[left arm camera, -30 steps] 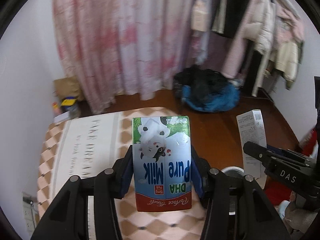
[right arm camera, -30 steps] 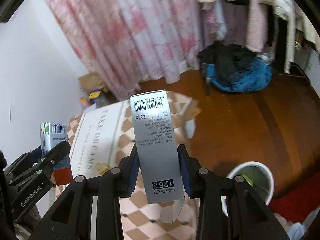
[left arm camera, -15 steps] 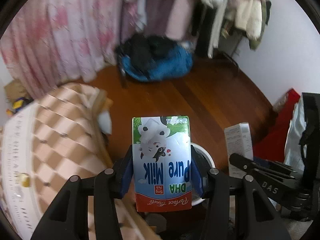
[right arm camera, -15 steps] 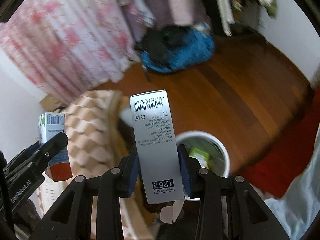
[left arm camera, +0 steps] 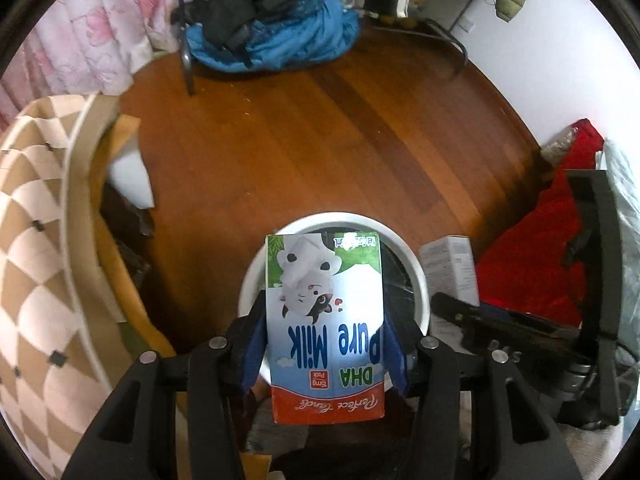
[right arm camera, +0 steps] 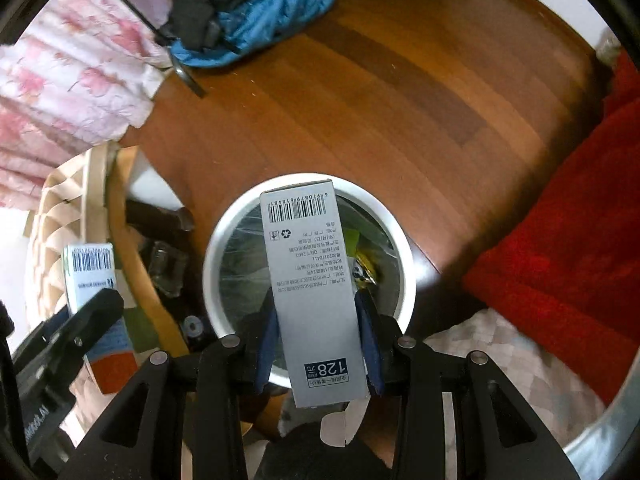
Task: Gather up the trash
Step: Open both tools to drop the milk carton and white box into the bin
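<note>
My left gripper [left arm camera: 324, 354] jaws pinch the milk carton [left arm camera: 325, 324], right gripper [right arm camera: 318, 344] jaws the grey box [right arm camera: 312, 280], by their side walls, frame centre over the white bin [right arm camera: 218, 236]; both look light, crushable.

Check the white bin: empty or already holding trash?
Holding trash: the white bin shows a clear liner with green and yellow wrappers inside, beside the grey box.

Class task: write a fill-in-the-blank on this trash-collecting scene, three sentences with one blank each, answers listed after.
1. The left gripper is shut on a carton printed with the words "Pure ____".
2. The grey box in the right gripper carries a price tag that reads ____.
3. Both items are held above a round bin whose rim is ____ in colour.

Missing words: Milk; 128; white
</note>
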A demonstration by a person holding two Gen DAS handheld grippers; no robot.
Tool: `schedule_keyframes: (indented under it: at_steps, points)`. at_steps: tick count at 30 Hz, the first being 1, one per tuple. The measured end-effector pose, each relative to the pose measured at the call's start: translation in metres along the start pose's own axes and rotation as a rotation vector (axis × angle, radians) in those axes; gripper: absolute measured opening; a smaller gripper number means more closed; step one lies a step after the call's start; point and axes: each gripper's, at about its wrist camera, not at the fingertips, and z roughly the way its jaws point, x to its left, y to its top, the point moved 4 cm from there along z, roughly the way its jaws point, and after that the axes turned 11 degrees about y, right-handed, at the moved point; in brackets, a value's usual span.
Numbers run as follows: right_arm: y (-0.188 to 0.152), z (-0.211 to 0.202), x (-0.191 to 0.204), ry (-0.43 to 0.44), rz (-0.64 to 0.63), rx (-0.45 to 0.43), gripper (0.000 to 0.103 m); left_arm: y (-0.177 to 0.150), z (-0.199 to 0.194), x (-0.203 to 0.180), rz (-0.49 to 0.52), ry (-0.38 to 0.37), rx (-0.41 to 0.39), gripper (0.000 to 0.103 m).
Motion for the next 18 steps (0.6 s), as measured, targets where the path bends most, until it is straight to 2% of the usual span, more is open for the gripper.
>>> schedule_keyframes:
  at_steps: [4,6,9,10,12,13,16,18]
  points:
    - [0.004,0.019,-0.008,-0.011,0.016,0.024,0.039,0.003,0.004,-0.003,-0.008,0.005,0.013,0.048]
    - [0.004,0.024,-0.009,-0.015,0.023,0.029,0.04,0.003,0.003,-0.004,-0.002,0.017,0.01,0.053]
    - [0.003,0.025,-0.01,-0.028,0.026,0.037,0.041,0.004,0.004,0.001,-0.01,0.029,0.003,0.066]
    - [0.003,0.024,-0.01,-0.035,0.023,0.036,0.043,0.003,0.0,0.002,-0.011,0.039,-0.002,0.073]
    - [0.005,0.021,-0.009,-0.042,0.02,0.029,0.061,0.003,-0.002,0.006,-0.014,0.051,-0.007,0.075]
    - [0.005,0.018,-0.007,-0.046,0.018,0.024,0.062,0.002,-0.006,0.007,-0.017,0.057,-0.01,0.075]
    - [0.004,0.005,-0.002,-0.074,0.003,0.011,0.072,0.001,-0.013,0.012,-0.018,0.082,-0.02,0.096]
    - [0.002,-0.006,0.001,-0.085,-0.003,0.008,0.084,-0.001,-0.019,0.015,-0.021,0.093,-0.028,0.096]
